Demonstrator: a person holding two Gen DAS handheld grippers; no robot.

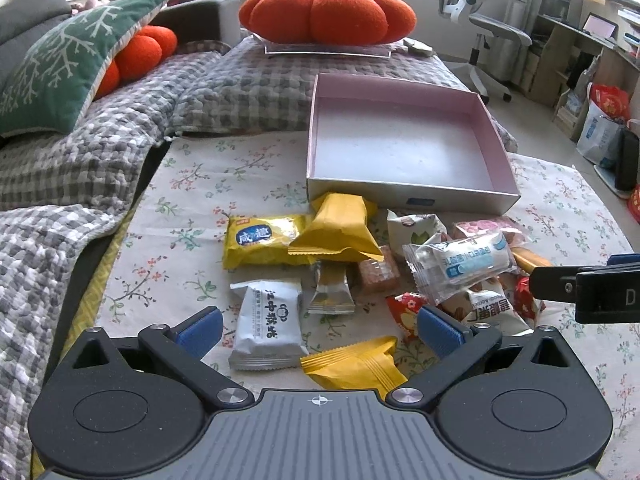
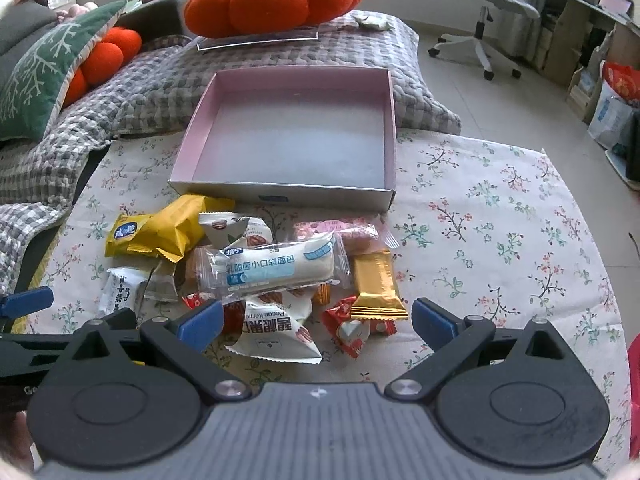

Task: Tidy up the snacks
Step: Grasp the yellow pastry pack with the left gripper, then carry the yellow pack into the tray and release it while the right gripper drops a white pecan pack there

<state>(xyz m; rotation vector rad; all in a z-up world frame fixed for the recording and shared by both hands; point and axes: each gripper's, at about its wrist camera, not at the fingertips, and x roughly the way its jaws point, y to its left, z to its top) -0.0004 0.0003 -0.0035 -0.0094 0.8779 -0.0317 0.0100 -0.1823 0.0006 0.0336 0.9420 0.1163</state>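
A pile of wrapped snacks lies on the floral cloth in front of an empty pink-lined box (image 1: 400, 148), which also shows in the right wrist view (image 2: 292, 140). My left gripper (image 1: 320, 330) is open and empty, with a white packet (image 1: 270, 326) and a yellow packet (image 1: 356, 364) between its fingers. My right gripper (image 2: 318, 320) is open and empty over a white pecan packet (image 2: 276, 328) and a red candy (image 2: 352, 330). A clear bread packet (image 2: 272, 266) and a gold bar (image 2: 376, 284) lie just beyond. More yellow packets (image 1: 304, 236) lie at the left.
A grey checked blanket (image 1: 120, 132) covers the sofa at left and behind the box. An orange pumpkin cushion (image 1: 326, 12) sits on a clear stand at the back. A green pillow (image 1: 68, 68) lies far left. An office chair (image 1: 484, 20) and shelves stand at the right.
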